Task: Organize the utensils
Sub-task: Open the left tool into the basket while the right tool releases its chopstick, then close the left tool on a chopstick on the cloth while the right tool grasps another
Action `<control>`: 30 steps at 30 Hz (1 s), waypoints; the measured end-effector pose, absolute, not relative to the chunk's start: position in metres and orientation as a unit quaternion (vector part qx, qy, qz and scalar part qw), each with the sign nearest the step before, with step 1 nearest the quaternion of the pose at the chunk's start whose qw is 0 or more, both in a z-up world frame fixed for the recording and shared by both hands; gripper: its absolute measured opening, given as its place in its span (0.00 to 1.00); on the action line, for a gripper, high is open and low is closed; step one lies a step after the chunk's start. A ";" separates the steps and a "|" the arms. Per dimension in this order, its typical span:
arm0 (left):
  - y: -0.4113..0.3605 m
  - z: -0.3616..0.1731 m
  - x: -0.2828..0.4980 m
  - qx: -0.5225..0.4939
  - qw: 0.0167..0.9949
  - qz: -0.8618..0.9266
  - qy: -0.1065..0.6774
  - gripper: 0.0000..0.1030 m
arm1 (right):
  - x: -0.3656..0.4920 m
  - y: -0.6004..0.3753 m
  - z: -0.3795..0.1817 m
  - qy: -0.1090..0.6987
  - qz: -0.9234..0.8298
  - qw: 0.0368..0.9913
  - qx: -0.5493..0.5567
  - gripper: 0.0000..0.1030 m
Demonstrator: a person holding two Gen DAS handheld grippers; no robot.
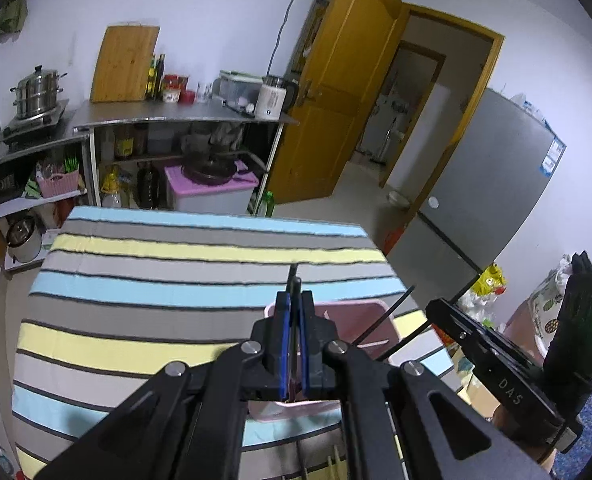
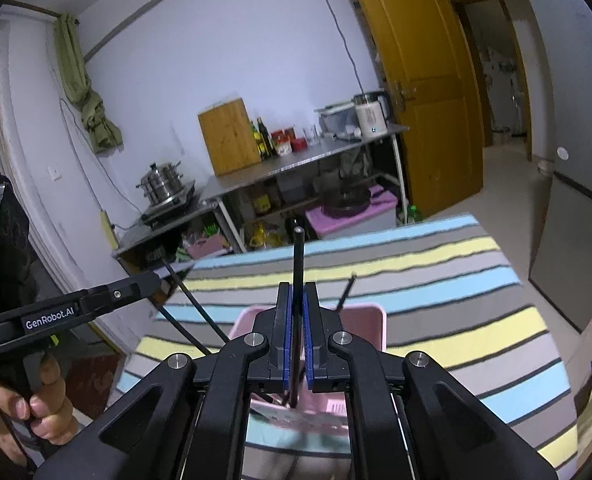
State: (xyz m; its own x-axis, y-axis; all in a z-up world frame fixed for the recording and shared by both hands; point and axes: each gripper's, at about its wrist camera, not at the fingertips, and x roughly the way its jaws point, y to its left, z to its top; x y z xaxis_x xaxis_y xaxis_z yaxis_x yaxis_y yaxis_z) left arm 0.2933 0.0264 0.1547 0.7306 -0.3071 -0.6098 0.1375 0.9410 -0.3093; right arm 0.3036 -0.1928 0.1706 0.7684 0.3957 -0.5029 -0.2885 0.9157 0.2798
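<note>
My left gripper (image 1: pixel 295 294) is shut on a black chopstick (image 1: pixel 294 274) that pokes out past its blue pads. It hovers over a pink basket (image 1: pixel 370 314) on the striped tablecloth (image 1: pixel 156 280). My right gripper (image 2: pixel 297 286) is shut on another black chopstick (image 2: pixel 298 256), also above the pink basket (image 2: pixel 364 322). A further black chopstick (image 2: pixel 346 292) leans inside the basket. The two grippers are side by side: the right gripper (image 1: pixel 430 308) shows at the right of the left wrist view, and the left gripper (image 2: pixel 156 278) shows at the left of the right wrist view.
Pale wooden chopsticks (image 1: pixel 332 462) lie on the cloth near the front edge. Beyond the table stands a steel kitchen rack (image 1: pixel 184 120) with a steamer pot, a cutting board and bottles. A yellow door (image 1: pixel 348 92) and a grey fridge (image 1: pixel 492 184) are to the right. A hand (image 2: pixel 36 408) grips the left handle.
</note>
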 end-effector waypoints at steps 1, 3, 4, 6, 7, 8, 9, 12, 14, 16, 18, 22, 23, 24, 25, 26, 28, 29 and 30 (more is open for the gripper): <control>0.025 0.151 0.295 -0.121 0.921 -0.120 0.350 0.05 | 0.305 -0.193 0.167 0.291 0.184 0.934 0.093 0.04; 0.021 0.144 0.297 -0.115 0.920 -0.118 0.356 0.05 | 0.306 -0.193 0.160 0.298 0.187 0.932 0.092 0.05; 0.019 0.141 0.298 -0.111 0.919 -0.118 0.359 0.05 | 0.307 -0.193 0.157 0.303 0.189 0.930 0.091 0.05; 0.016 0.138 0.298 -0.106 0.919 -0.120 0.361 0.06 | 0.308 -0.194 0.154 0.310 0.192 0.927 0.091 0.05; 0.016 0.137 0.297 -0.105 0.919 -0.120 0.361 0.06 | 0.309 -0.193 0.152 0.312 0.193 0.926 0.090 0.05; 0.016 0.137 0.297 -0.102 0.919 -0.120 0.361 0.07 | 0.309 -0.193 0.153 0.312 0.193 0.926 0.088 0.05; 0.015 0.138 0.296 -0.099 0.921 -0.118 0.359 0.13 | 0.306 -0.195 0.154 0.309 0.194 0.927 0.087 0.06; 0.017 0.141 0.290 -0.093 0.926 -0.115 0.347 0.31 | 0.300 -0.203 0.157 0.301 0.196 0.929 0.089 0.16; 0.021 0.145 0.285 -0.097 0.929 -0.113 0.339 0.32 | 0.295 -0.208 0.160 0.298 0.193 0.931 0.090 0.17; 0.025 0.149 0.279 -0.100 0.932 -0.110 0.332 0.35 | 0.290 -0.212 0.164 0.294 0.191 0.932 0.092 0.17; 0.028 0.154 0.271 -0.098 0.936 -0.106 0.322 0.36 | 0.280 -0.216 0.168 0.288 0.189 0.935 0.090 0.17; 0.032 0.159 0.253 -0.097 0.940 -0.104 0.311 0.36 | 0.261 -0.221 0.173 0.280 0.184 0.939 0.081 0.17; 0.032 0.159 0.248 -0.097 0.940 -0.106 0.310 0.36 | 0.256 -0.221 0.174 0.279 0.183 0.939 0.080 0.18; 0.032 0.159 0.242 -0.098 0.940 -0.107 0.309 0.36 | 0.250 -0.221 0.175 0.276 0.183 0.940 0.077 0.18; 0.031 0.158 0.236 -0.097 0.940 -0.108 0.308 0.36 | 0.243 -0.221 0.175 0.274 0.182 0.941 0.073 0.18; 0.031 0.157 0.231 -0.096 0.941 -0.108 0.307 0.36 | 0.238 -0.222 0.175 0.273 0.181 0.942 0.071 0.18; 0.030 0.154 0.220 -0.097 0.941 -0.111 0.306 0.36 | 0.228 -0.224 0.175 0.272 0.178 0.943 0.067 0.19; 0.030 0.151 0.215 -0.097 0.940 -0.113 0.306 0.36 | 0.222 -0.225 0.174 0.272 0.177 0.944 0.066 0.19; 0.030 0.148 0.209 -0.096 0.941 -0.114 0.305 0.36 | 0.218 -0.226 0.173 0.272 0.176 0.944 0.065 0.20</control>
State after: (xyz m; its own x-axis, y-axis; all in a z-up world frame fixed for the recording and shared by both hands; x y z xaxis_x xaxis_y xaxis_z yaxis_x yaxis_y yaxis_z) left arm 0.2091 0.0303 0.1484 0.7884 -0.2724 -0.5516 0.1557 0.9558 -0.2494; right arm 0.2182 -0.2261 0.1727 0.7900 0.3680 -0.4903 -0.2971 0.9294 0.2189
